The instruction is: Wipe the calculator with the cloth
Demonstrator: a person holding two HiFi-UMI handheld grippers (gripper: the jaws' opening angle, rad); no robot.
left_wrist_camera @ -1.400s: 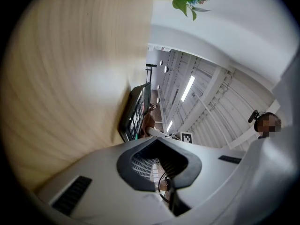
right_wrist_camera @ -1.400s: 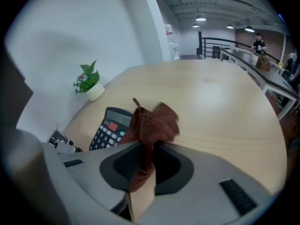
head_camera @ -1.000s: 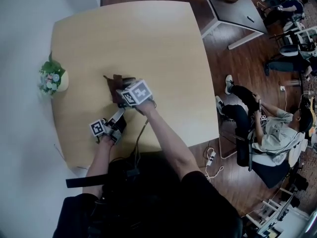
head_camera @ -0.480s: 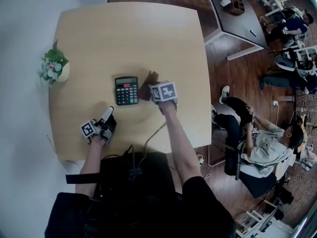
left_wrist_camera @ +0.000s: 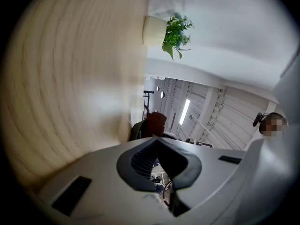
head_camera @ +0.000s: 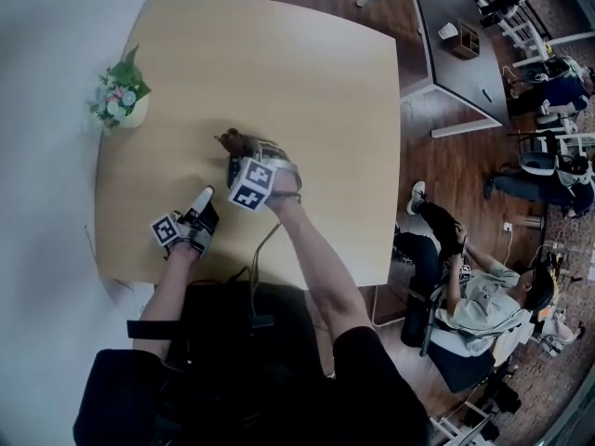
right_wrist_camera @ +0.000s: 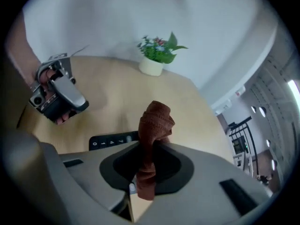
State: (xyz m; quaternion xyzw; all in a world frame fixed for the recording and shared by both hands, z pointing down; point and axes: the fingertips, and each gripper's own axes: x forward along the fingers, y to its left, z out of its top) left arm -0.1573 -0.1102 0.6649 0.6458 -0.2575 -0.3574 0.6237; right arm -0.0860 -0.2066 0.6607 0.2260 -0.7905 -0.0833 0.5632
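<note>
Bunched brown cloth [right_wrist_camera: 155, 120], seemingly on black calculator [right_wrist_camera: 111, 140]

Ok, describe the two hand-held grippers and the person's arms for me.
The left hand-held gripper and the right hand-held gripper both have light grey shells with dark jaw pads. Each carries a white cube printed with black square markers. A thin dark cable trails from the right one towards the person, who wears a black short-sleeved top.

cloth [right_wrist_camera: 155, 121]: rust-brown, bunched, pinched upright in right gripper [right_wrist_camera: 151, 150] jaws, at calculator | calculator [right_wrist_camera: 112, 140]: black, keys up, flat on wooden table [right_wrist_camera: 112, 93], mostly hidden by that gripper
</note>
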